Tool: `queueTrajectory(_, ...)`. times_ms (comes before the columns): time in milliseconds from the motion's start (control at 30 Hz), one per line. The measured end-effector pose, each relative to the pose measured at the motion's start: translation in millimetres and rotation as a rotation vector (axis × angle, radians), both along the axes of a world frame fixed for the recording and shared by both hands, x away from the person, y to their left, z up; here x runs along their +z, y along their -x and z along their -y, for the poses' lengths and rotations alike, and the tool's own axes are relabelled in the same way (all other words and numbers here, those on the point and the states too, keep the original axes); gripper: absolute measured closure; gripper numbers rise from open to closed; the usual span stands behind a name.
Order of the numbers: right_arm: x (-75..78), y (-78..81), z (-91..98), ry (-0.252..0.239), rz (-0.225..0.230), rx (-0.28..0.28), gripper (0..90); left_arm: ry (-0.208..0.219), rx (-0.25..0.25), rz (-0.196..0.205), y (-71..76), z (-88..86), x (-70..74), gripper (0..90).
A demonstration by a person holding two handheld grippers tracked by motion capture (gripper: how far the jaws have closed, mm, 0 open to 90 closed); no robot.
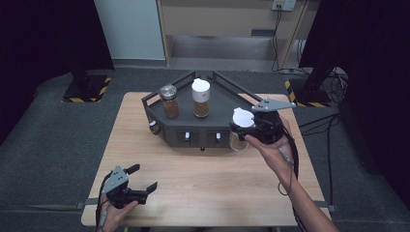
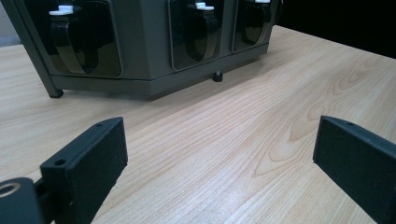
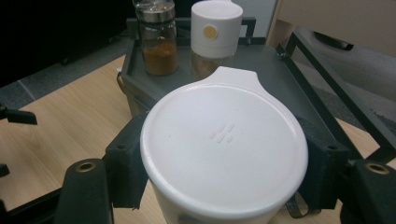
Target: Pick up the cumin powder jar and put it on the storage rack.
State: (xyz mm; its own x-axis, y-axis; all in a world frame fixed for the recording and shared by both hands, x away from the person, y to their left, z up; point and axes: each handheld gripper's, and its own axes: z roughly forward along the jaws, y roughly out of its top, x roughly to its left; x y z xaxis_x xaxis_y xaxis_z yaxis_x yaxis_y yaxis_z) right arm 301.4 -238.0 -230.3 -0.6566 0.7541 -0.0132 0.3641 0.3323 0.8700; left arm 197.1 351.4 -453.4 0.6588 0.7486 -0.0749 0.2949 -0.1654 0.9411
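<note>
My right gripper (image 1: 242, 129) is shut on a clear jar with a white tabbed lid (image 1: 242, 117), held above the table at the right front corner of the dark grey rack (image 1: 227, 99). In the right gripper view both pads clamp the jar with the white lid (image 3: 224, 144) just under its rim. On the rack stand a metal-capped jar of brown spice (image 1: 169, 101) and a white-capped jar (image 1: 201, 98). My left gripper (image 1: 144, 178) rests open near the table's front left; its jaws (image 2: 219, 158) stand wide apart over bare wood, nothing between them.
The rack's front face carries black dispenser pockets with white knobs (image 2: 204, 6). The light wooden table (image 1: 203, 183) has free room in front of the rack. A raised rail (image 3: 327, 79) edges the rack. Cables trail from the right hand off the table's right side.
</note>
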Motion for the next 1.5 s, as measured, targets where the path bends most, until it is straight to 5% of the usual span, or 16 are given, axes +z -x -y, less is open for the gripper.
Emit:
queueTrajectory(633,5.9,-56.0,-14.8,0.000,-0.030,-0.085,30.8,0.000,0.001,-0.002,-0.4,-0.1,-0.1,2.1)
queueTrajectory(1500,-2.8,-107.8,-35.6,0.011,-0.030,-0.166,30.8,0.001,-0.001,-0.002,-0.7,-0.4,-0.4,2.1)
